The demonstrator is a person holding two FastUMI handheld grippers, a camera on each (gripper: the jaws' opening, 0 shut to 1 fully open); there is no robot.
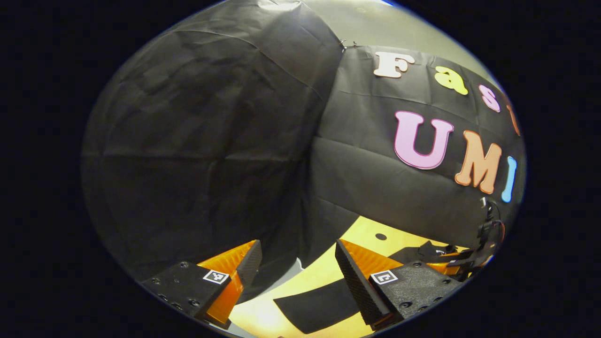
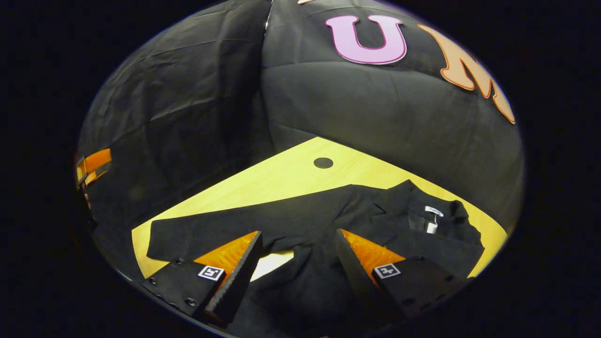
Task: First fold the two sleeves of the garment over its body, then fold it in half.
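Both grippers' jaws stand wide apart, grasping nothing. Right gripper (image 2: 298, 263) hovers over the black garment (image 2: 328, 220), spread on the yellow surface (image 2: 291, 173), one sleeve (image 2: 211, 230) stretched sideways. Left gripper (image 1: 298, 272) hangs near that surface's edge.

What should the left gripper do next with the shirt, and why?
Probably lower the left gripper, whose jaws stand open with nothing between them, onto the end of the sleeve. That sleeve lies stretched flat across the table, not yet folded over the body of the black garment, so it looks like the first fold to make.
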